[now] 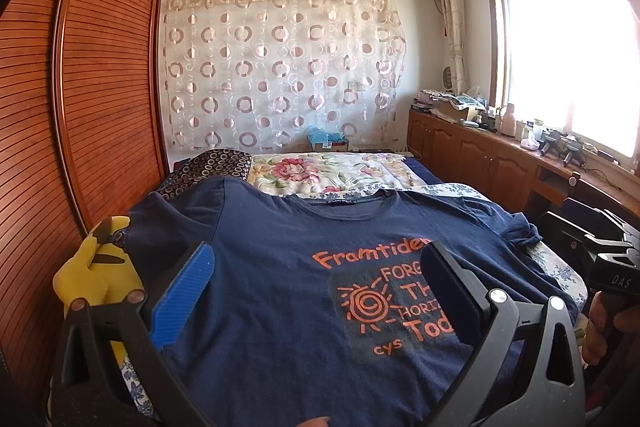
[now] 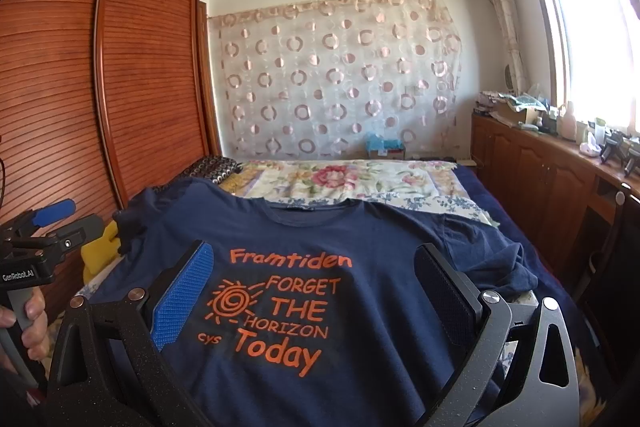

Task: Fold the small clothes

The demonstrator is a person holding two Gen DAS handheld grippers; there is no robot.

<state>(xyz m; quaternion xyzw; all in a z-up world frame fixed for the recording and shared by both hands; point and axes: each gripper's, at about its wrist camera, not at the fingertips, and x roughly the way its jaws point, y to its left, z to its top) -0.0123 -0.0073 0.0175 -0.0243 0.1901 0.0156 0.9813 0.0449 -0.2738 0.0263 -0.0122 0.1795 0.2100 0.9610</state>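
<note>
A navy T-shirt with orange lettering lies flat, front up, on the bed, collar toward the far wall. It also shows in the right wrist view. My left gripper is open and empty, held above the shirt's lower half. My right gripper is open and empty, above the print. The shirt's right sleeve is bunched at the bed's edge. The right gripper's body shows at the right of the left wrist view. The left gripper's body shows at the left of the right wrist view.
A floral quilt covers the far bed. A yellow plush toy sits left of the shirt by the wooden wardrobe. A dark patterned pillow lies at the far left. A cluttered wooden cabinet runs under the window.
</note>
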